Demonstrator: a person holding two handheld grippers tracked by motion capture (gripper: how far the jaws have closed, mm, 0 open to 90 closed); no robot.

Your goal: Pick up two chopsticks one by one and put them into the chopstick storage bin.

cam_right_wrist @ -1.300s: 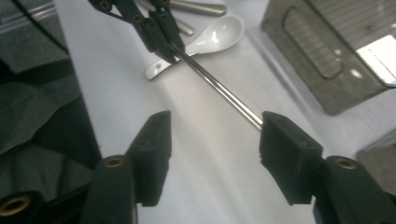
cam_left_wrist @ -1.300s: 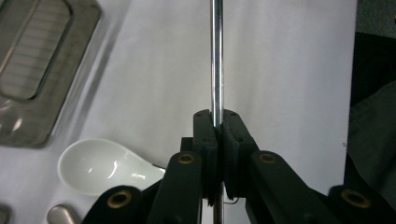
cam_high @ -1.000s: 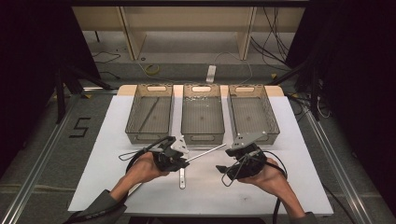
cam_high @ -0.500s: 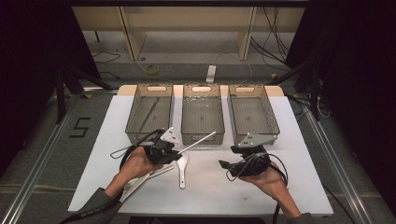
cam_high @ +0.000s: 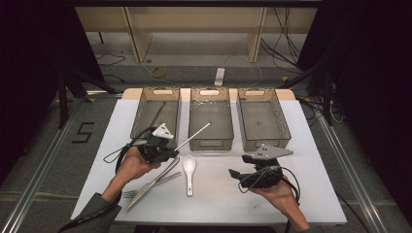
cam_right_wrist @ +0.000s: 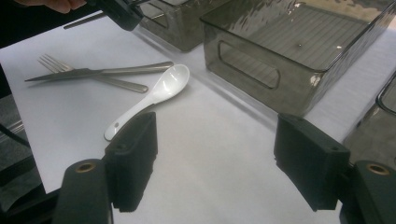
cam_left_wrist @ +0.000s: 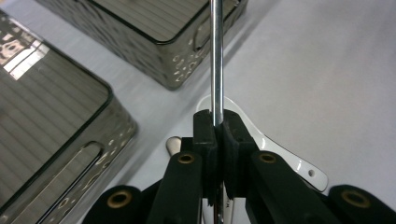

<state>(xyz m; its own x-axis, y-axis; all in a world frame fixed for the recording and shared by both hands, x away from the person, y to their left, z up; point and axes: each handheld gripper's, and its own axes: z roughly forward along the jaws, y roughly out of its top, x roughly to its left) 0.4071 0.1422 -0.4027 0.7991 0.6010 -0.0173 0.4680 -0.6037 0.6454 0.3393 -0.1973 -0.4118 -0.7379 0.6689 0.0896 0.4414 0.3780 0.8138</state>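
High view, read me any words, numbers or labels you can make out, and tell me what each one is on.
"5": a dark numeral marked on the grey floor, left of the table.
Nothing readable shows on the three bins, the cutlery or either gripper.

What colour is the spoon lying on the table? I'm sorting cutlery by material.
White and glossy: the spoon shows best in the right gripper view.

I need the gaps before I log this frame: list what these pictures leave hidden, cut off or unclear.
- Metal rod in the left gripper: the left gripper view's top edge cuts off its far tip, and the pads hide its lower part.
- Left bin, high view: a thin item inside is too small to identify.
- Fork, high view: the knife partly covers it.
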